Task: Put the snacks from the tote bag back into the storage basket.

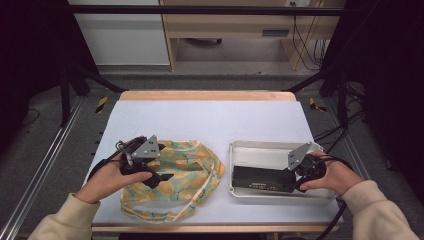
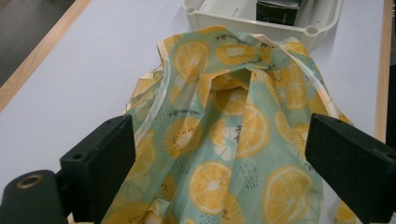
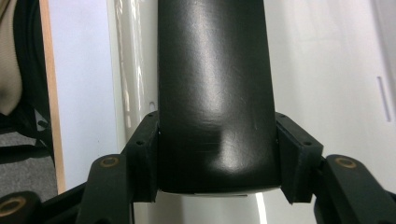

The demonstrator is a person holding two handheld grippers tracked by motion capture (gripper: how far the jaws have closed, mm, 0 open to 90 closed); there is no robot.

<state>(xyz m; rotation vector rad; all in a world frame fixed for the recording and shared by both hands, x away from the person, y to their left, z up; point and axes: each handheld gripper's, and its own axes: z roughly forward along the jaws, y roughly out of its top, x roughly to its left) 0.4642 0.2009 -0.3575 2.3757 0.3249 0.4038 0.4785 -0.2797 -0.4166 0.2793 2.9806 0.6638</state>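
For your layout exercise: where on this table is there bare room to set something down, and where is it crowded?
Free: the wide far strip of the table beyond the fruit-print bag and white tray, and the narrow gap between them. Crowded: the near half, where the bag, tray and black box lie.

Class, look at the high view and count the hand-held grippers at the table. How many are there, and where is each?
2. The left gripper is over the fruit-print cloth bag; the right gripper grips the black box in the white tray.
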